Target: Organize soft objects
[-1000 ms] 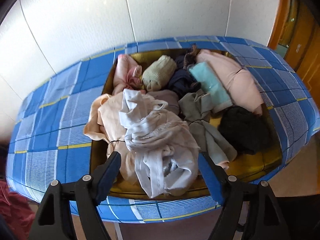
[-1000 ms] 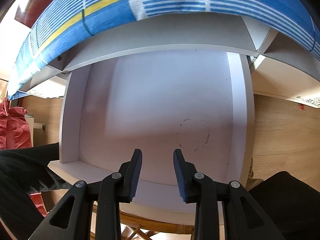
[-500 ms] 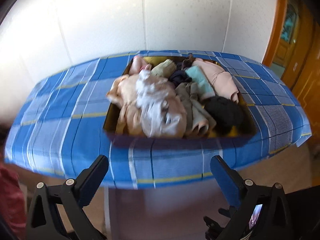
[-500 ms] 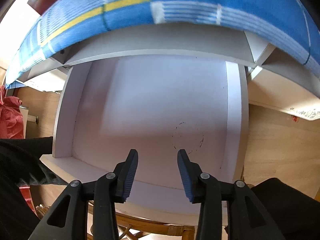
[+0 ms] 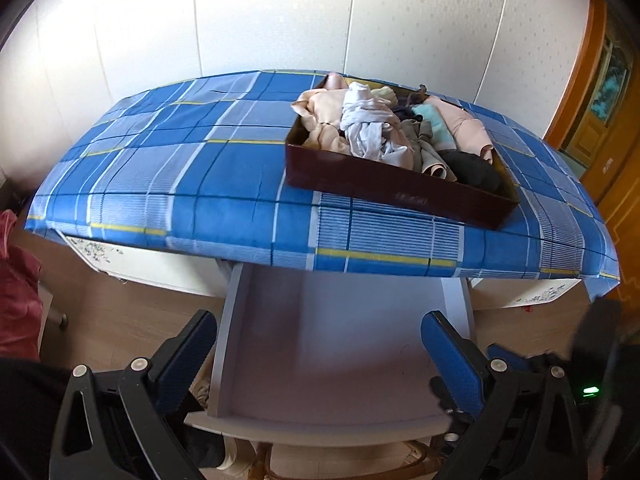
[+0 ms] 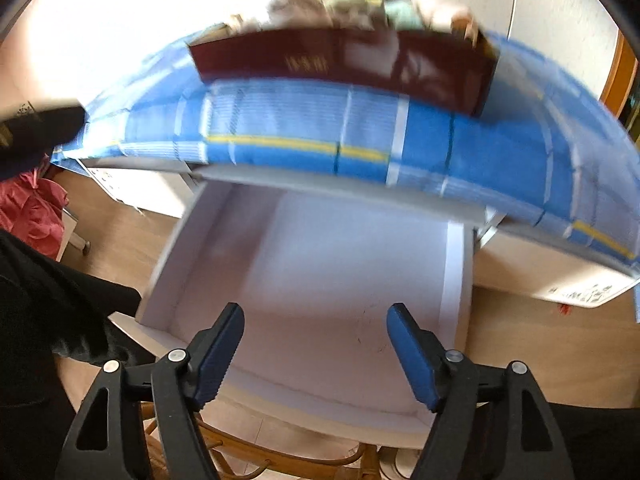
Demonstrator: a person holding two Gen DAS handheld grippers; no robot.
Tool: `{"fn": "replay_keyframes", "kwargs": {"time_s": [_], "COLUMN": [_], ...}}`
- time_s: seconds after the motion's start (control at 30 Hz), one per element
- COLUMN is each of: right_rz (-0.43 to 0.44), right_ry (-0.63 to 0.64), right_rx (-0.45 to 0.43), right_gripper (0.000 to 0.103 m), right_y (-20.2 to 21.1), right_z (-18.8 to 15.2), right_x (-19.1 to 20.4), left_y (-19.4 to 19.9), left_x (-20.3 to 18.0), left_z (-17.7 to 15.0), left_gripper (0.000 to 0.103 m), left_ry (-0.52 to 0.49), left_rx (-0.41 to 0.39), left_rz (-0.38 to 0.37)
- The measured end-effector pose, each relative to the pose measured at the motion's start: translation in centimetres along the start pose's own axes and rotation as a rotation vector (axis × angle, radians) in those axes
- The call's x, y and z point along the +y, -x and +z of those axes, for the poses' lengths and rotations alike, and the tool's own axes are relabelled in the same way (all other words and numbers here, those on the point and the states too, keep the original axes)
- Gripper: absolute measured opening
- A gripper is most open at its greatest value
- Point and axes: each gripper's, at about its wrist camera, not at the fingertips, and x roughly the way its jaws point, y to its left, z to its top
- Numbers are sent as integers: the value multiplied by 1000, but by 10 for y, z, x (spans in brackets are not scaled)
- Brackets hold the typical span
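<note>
A dark red box [image 5: 400, 194] full of crumpled clothes [image 5: 368, 128] sits on the blue checked tablecloth [image 5: 180, 168], at its right half. Below the table edge a white drawer [image 5: 340, 340] is pulled out with nothing in it. My left gripper [image 5: 320, 344] hangs over the drawer, open wide, nothing between its fingers. In the right wrist view the box [image 6: 340, 66] is blurred at the top and the drawer [image 6: 340, 280] lies below. My right gripper [image 6: 316, 340] hovers over the drawer's front; its jaws are opening and hold nothing.
A red cloth heap [image 5: 16, 280] lies at the far left on the wooden floor [image 5: 120, 320]. A dark sleeve [image 6: 48, 320] fills the left of the right wrist view. A wooden door [image 5: 600, 100] stands at the right. A wicker chair frame [image 6: 280, 456] shows under the drawer front.
The left gripper pulled back from over the box to above the drawer and spread wider. The right gripper rose from the drawer, its jaws spread, and the box came into its view.
</note>
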Motion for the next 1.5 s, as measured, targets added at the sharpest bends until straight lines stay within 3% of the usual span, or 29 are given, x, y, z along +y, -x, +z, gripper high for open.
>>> {"fn": "replay_keyframes", "kwargs": {"time_s": [0.17,0.43,0.57,0.87,1.5], "right_rz": [-52,-229,-203,-177,-168], "right_ry": [1,-33,-62,-155,-125], "right_rx": [-90,-230,-283,-309,-299], "right_gripper": [80,81,81,81,81], "right_y": [50,132,161,173,172], "right_z": [-1,-9,-14,-28,-28], "right_x": [12,25,29,19,26], "left_y": [32,90,107,113,114], "left_x": [4,2,3,4,-5], "left_z": [-14,-27,-29,-37,-41], "left_gripper": [103,103,103,103,103], "left_ry": [18,40,38,59,7], "left_rx": [-59,-169,-175,-178,-178], "left_rz": [21,133,125,114,131]}}
